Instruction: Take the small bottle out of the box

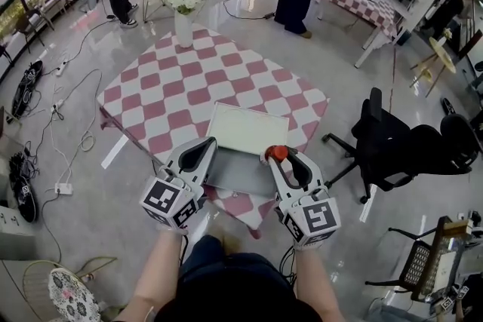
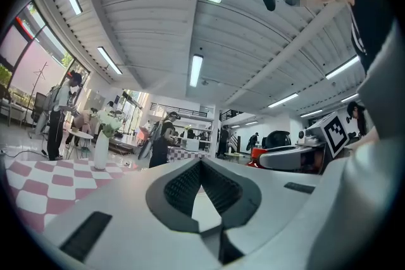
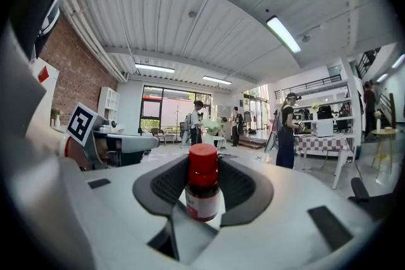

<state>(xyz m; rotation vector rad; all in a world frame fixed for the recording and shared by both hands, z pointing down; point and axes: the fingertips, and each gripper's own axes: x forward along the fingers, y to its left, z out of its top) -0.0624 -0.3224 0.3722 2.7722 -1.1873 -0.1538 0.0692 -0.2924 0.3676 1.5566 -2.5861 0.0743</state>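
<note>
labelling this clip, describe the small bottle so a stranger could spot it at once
Find the table with the pink-and-white checked cloth; an open white box sits at its near edge. By the box's right edge, the right gripper holds the small bottle upright. Its red cap and white label set it apart from the pale box beneath.
</note>
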